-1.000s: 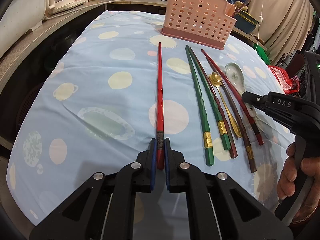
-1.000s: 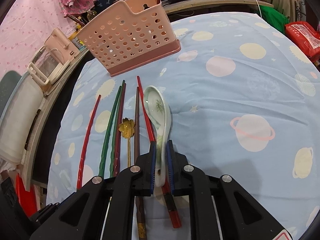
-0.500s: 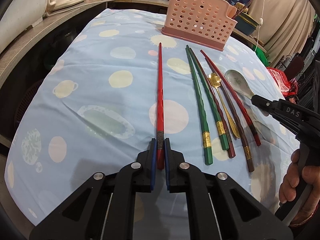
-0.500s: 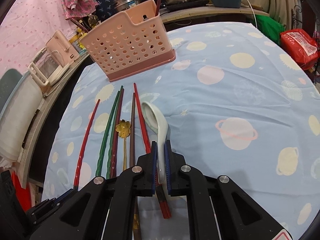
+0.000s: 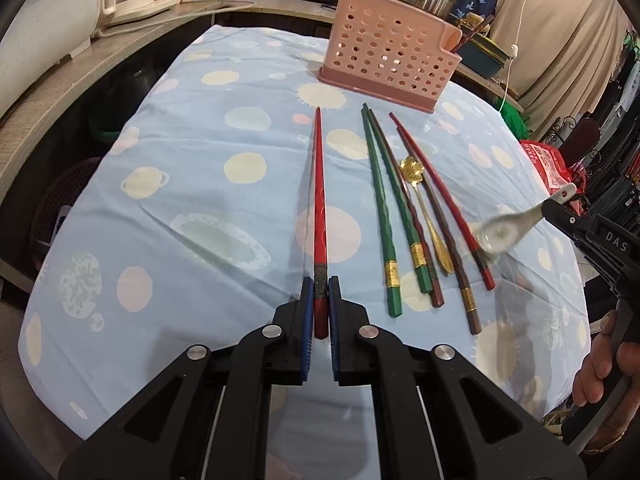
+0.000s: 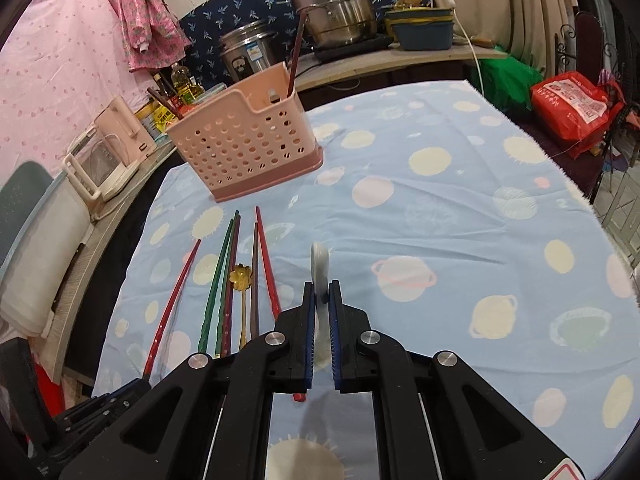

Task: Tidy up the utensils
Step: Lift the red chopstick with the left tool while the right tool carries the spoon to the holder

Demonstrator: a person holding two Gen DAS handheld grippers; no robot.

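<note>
Utensils lie in a row on your blue planet-print desk (image 5: 208, 184), in front of the pink perforated holder (image 6: 244, 148): green chopsticks (image 5: 384, 216), dark red ones and a gold flower spoon (image 5: 412, 168). Your left claw (image 5: 318, 292) pinches the end of the red chopstick (image 5: 319, 200) lying on the cloth. Your right claw (image 6: 321, 300) grips the white ceramic spoon (image 6: 320, 268) by its handle, lifted clear of the desk.
</note>
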